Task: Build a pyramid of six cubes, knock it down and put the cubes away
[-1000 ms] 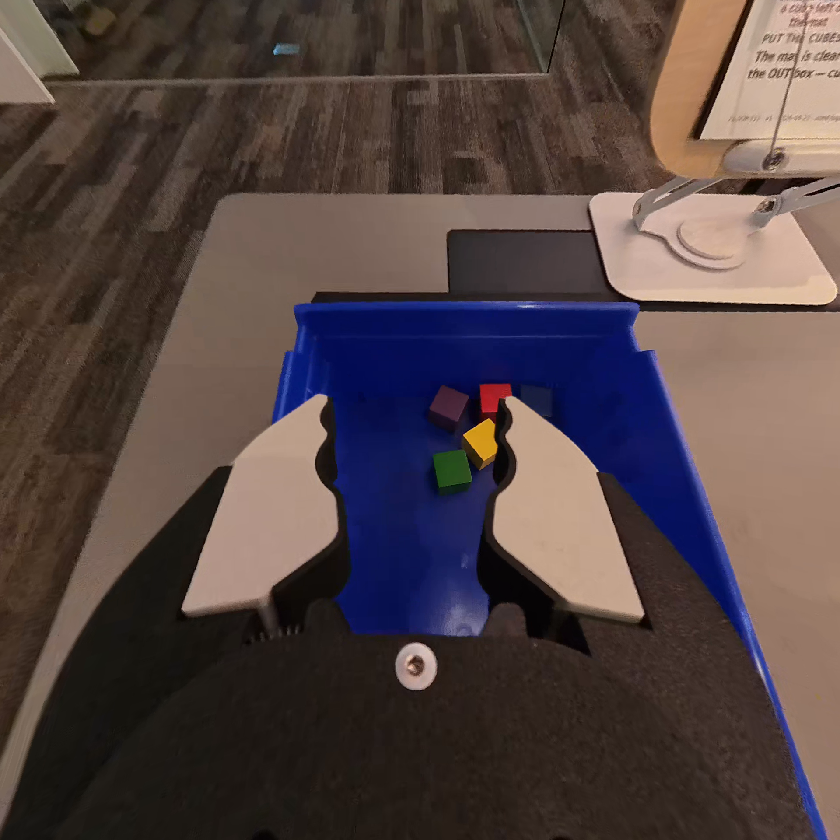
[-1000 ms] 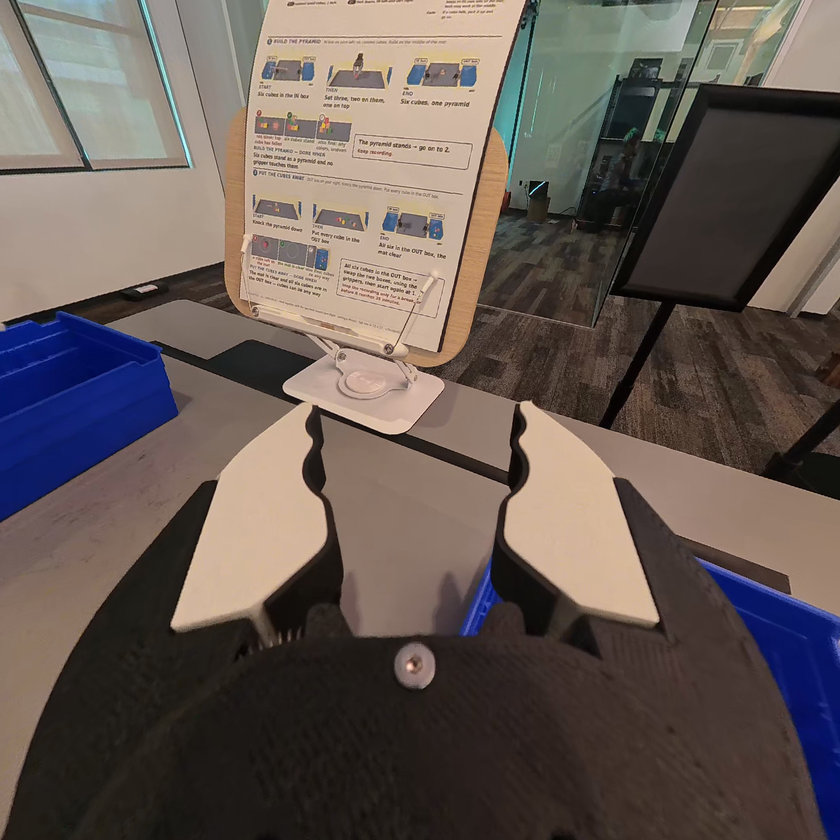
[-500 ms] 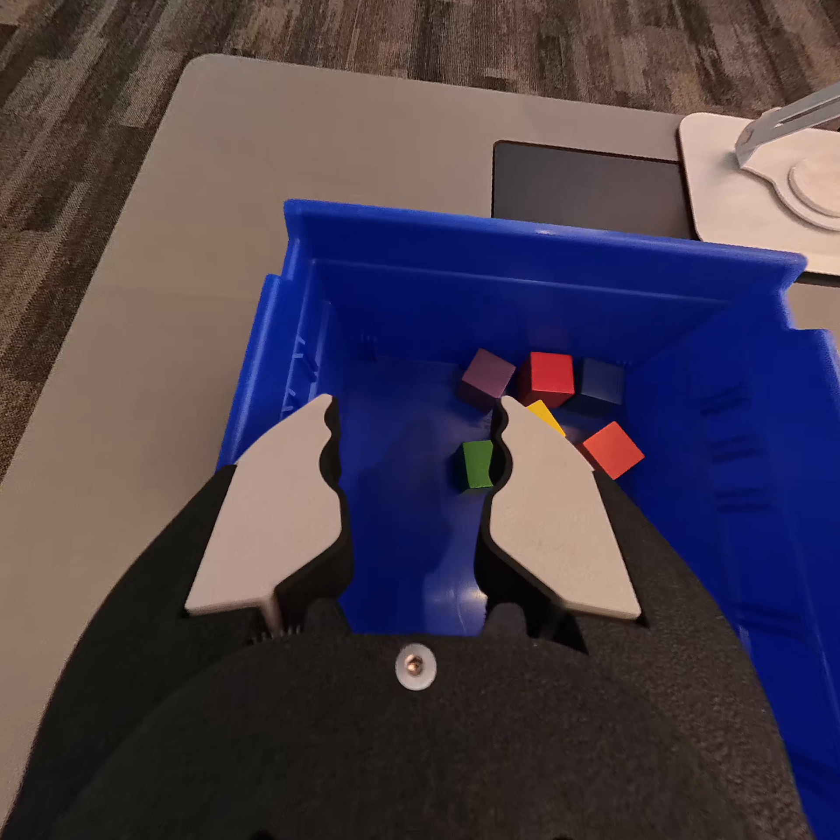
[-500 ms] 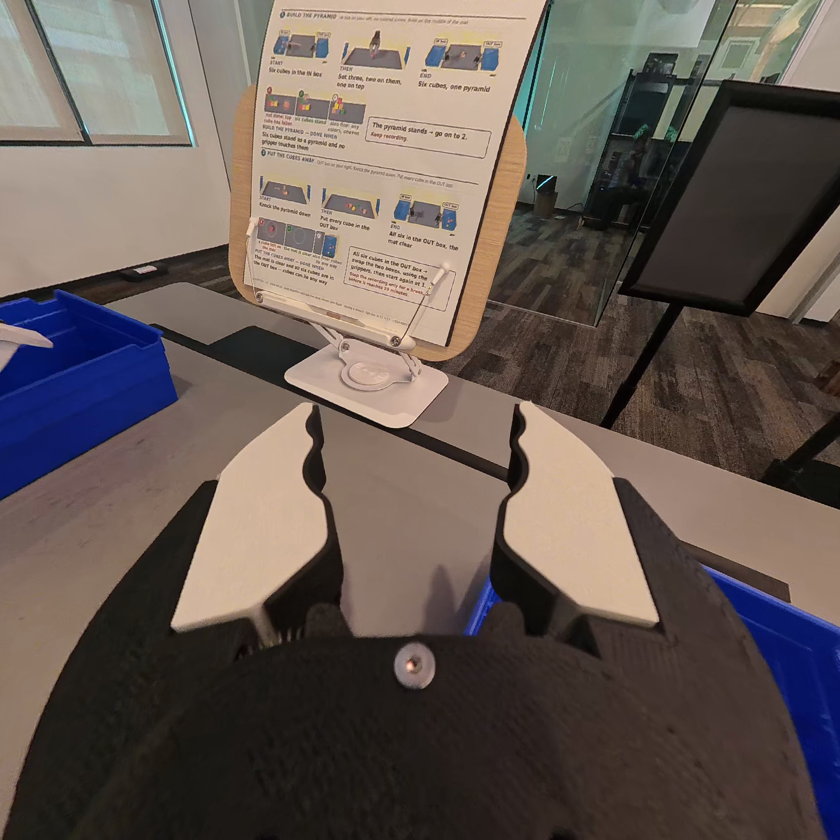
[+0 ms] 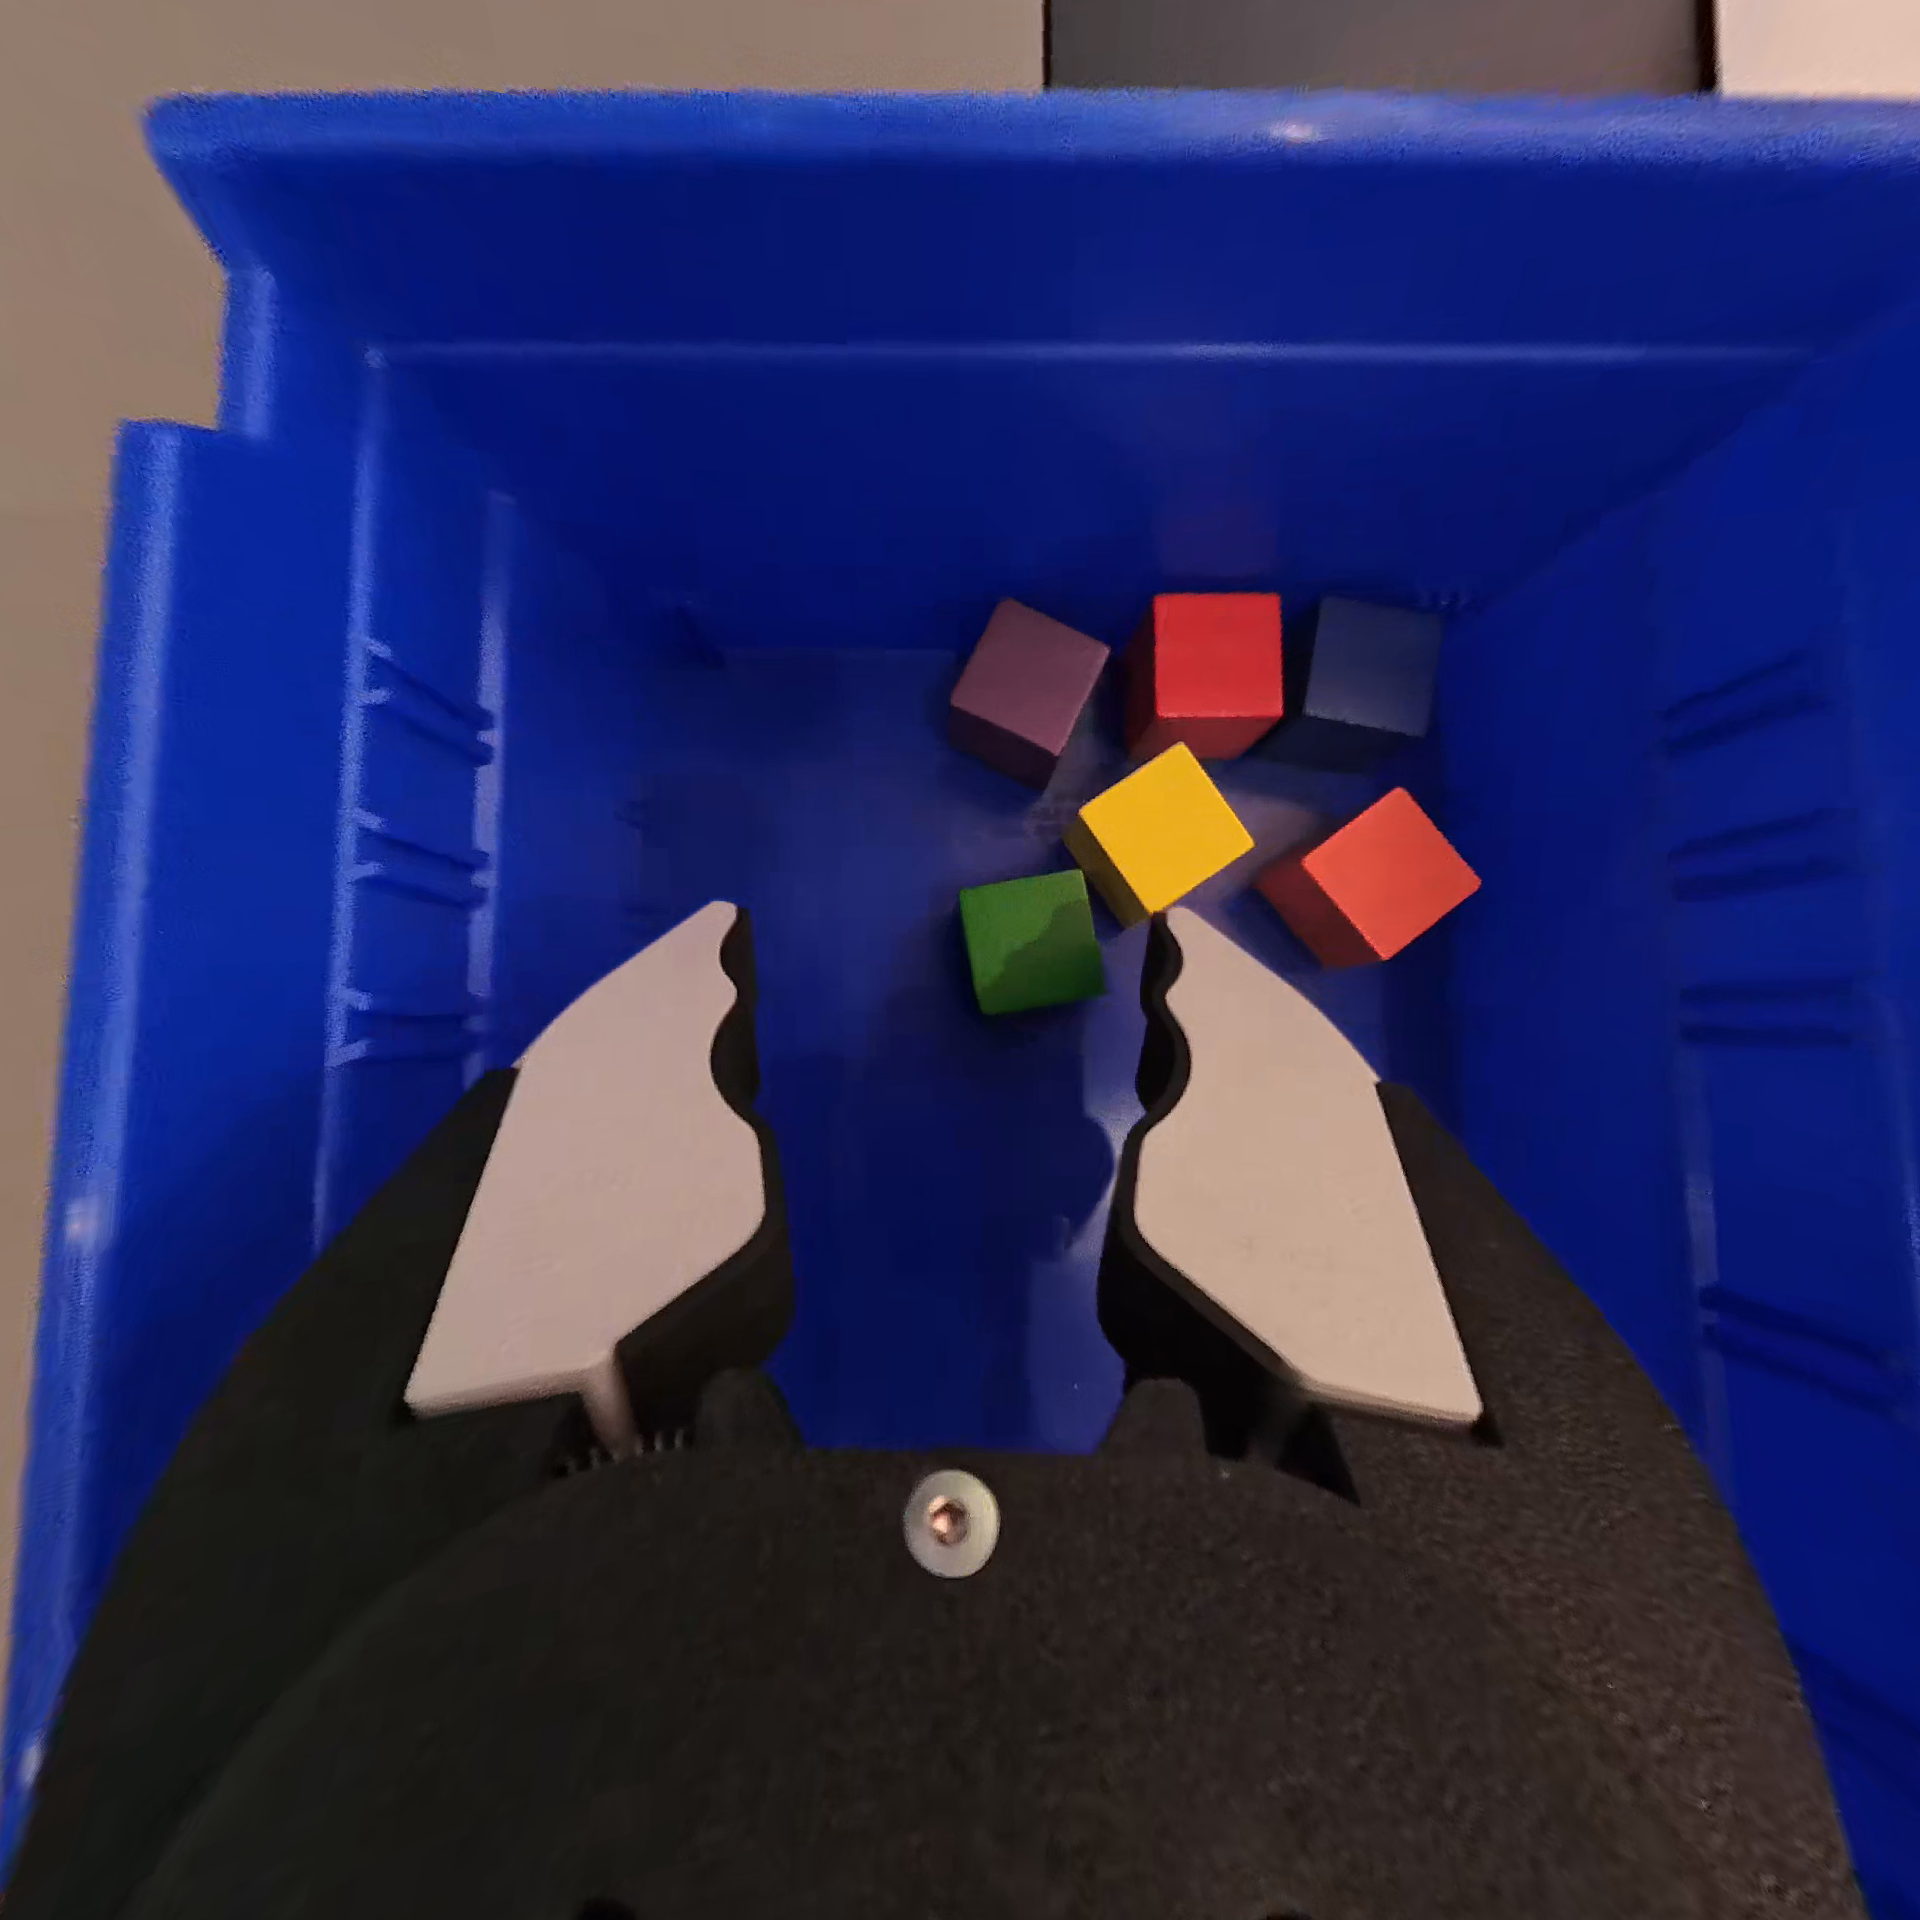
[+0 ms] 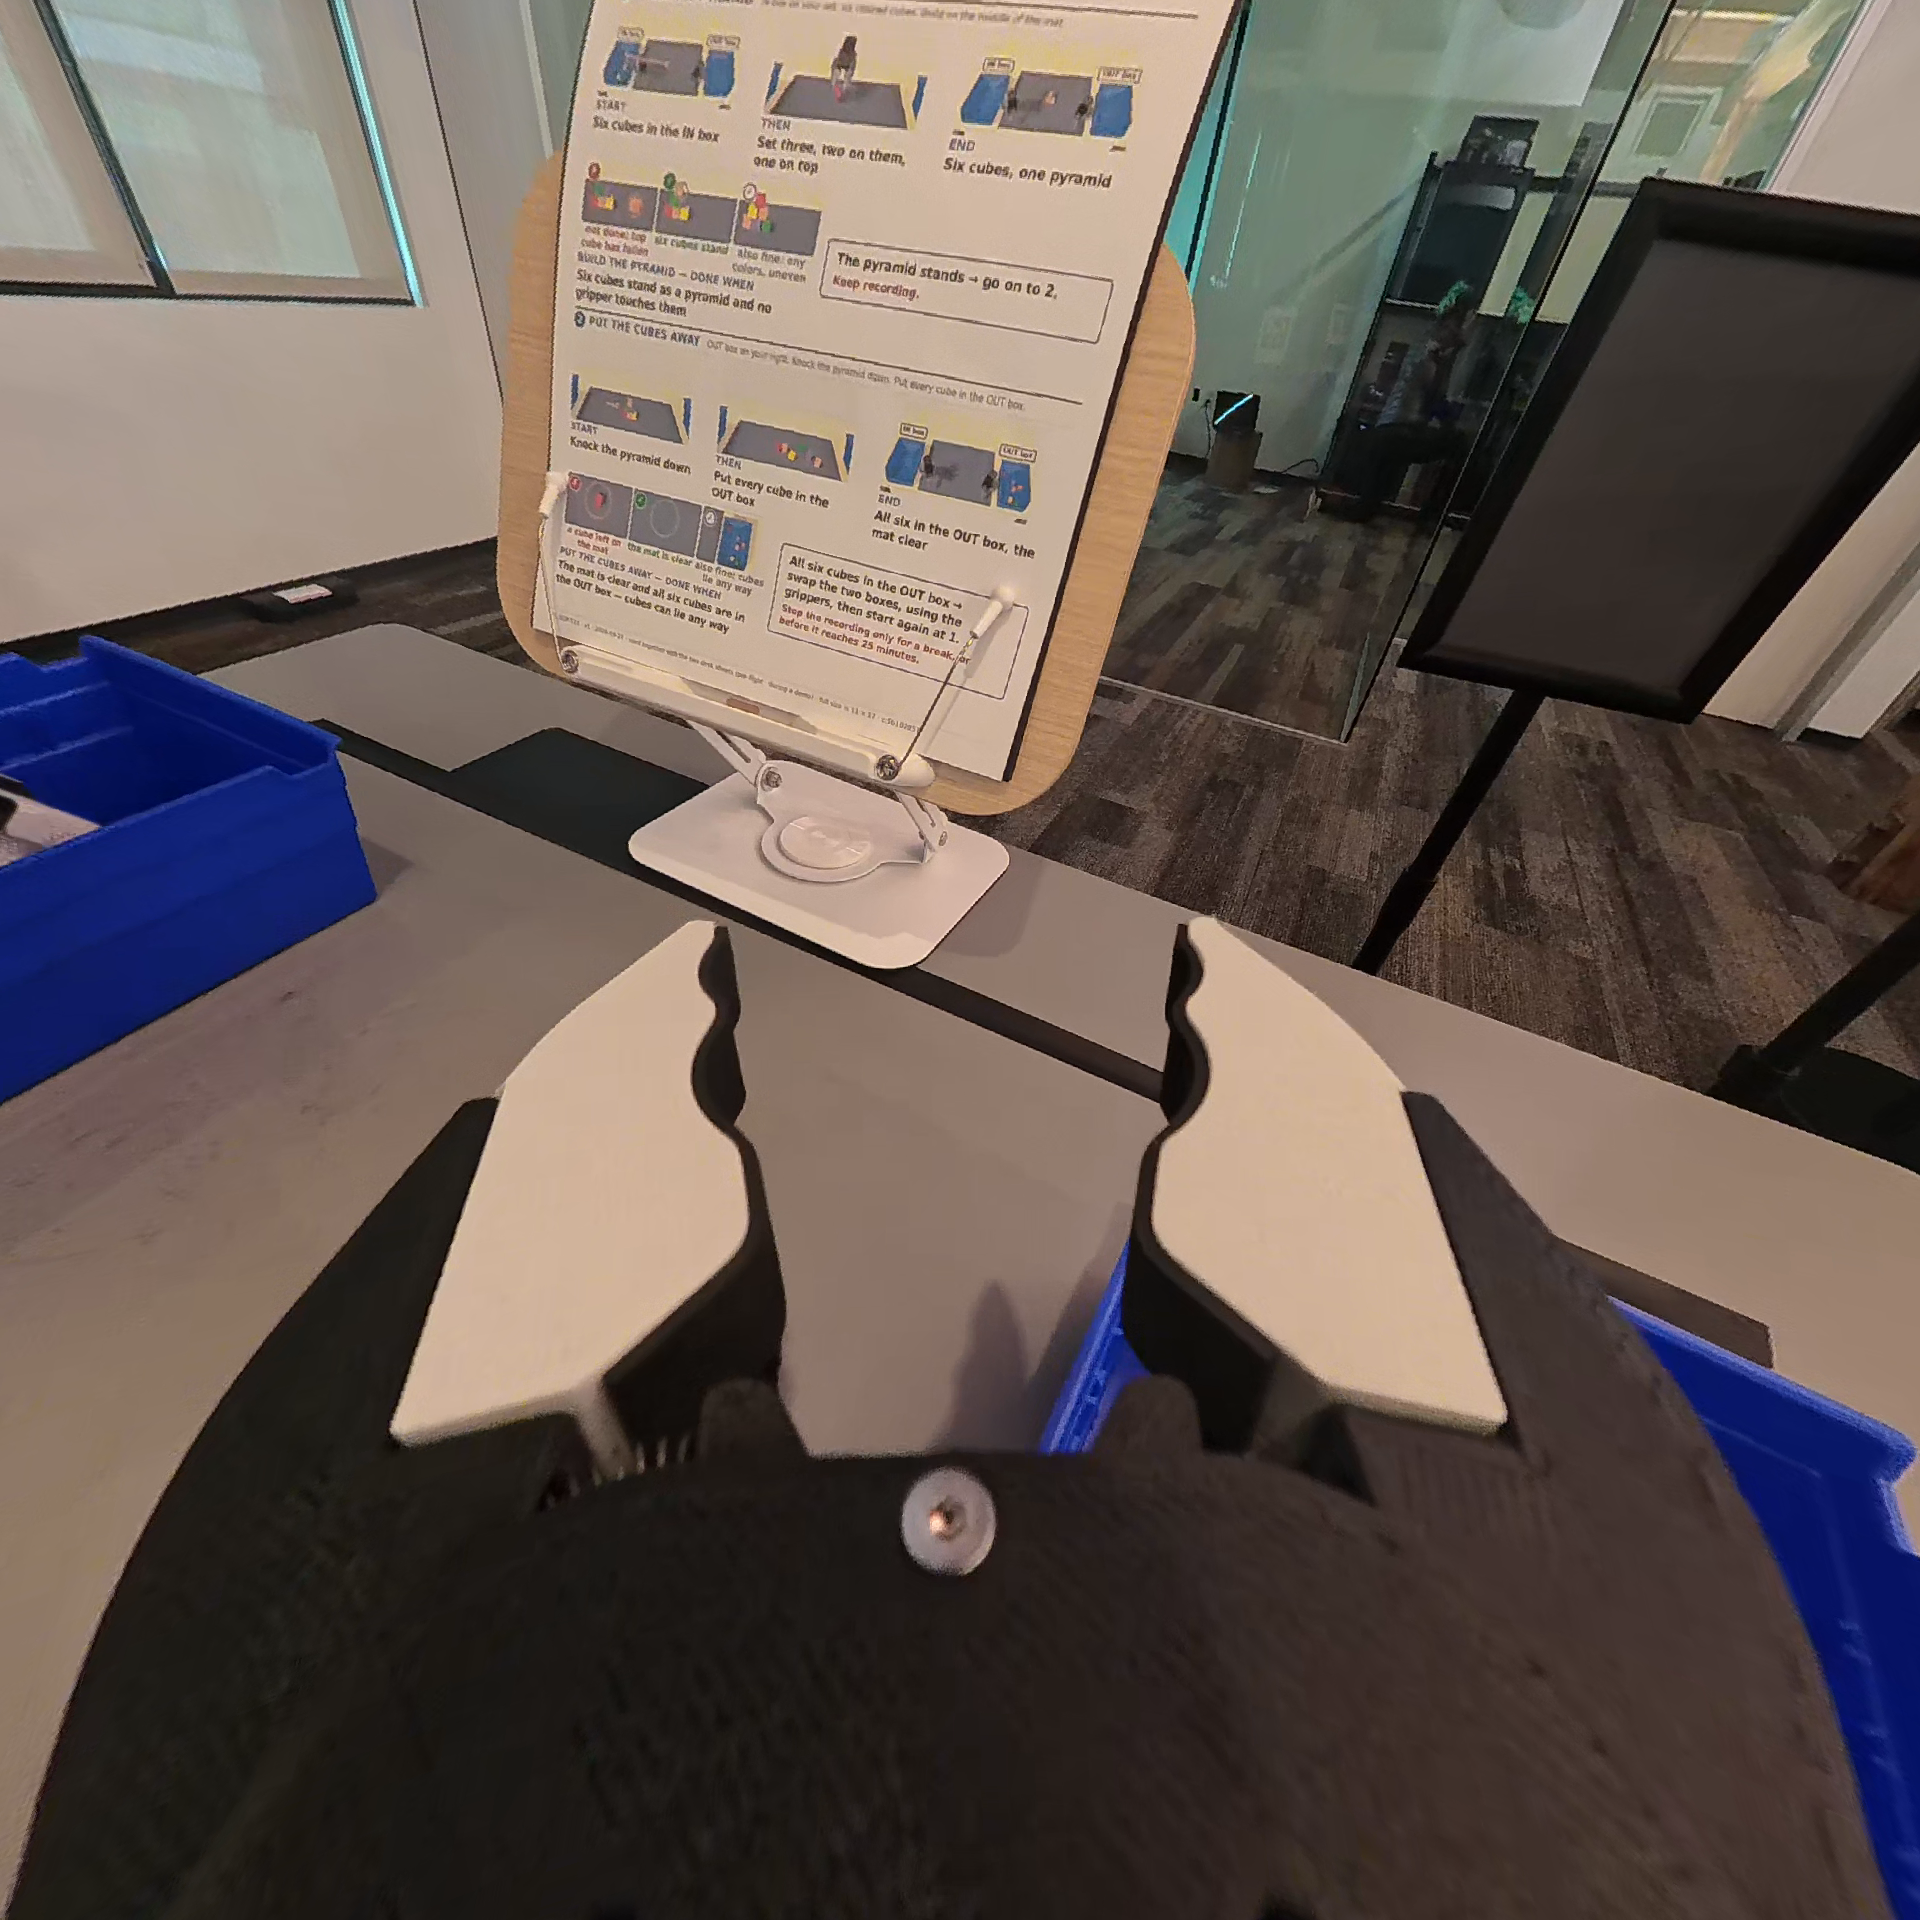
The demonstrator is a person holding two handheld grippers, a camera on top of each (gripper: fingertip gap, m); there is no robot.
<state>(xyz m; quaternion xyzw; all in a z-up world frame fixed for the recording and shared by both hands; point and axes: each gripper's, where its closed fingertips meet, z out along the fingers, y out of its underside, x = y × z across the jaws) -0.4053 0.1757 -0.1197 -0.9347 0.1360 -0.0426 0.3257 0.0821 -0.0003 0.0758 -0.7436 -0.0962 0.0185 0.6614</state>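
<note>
Several cubes lie loose at the far right of the floor of a blue bin (image 5: 260,727): purple (image 5: 1027,686), red (image 5: 1210,670), dark blue (image 5: 1366,670), yellow (image 5: 1162,831), orange-red (image 5: 1377,873) and green (image 5: 1031,940). My left gripper (image 5: 945,914) is open and empty, pointing down into the bin, its right fingertip just short of the yellow cube. My right gripper (image 6: 951,935) is open and empty above the grey table (image 6: 260,1143), over the corner of a second blue bin (image 6: 1787,1455). The first bin (image 6: 208,852) shows at the left of the right wrist view.
An instruction sheet on a wooden board (image 6: 831,343) stands on a white base (image 6: 831,862) at the table's far edge, on a black mat (image 6: 561,769). A black sign stand (image 6: 1662,468) stands on the floor to the right. My hands' fingertips stand some 55 centimeters from each other.
My left gripper has moved forward and down into the bin, so the cubes look larger and nearer. My right gripper has shifted slightly; the board looks closer.
</note>
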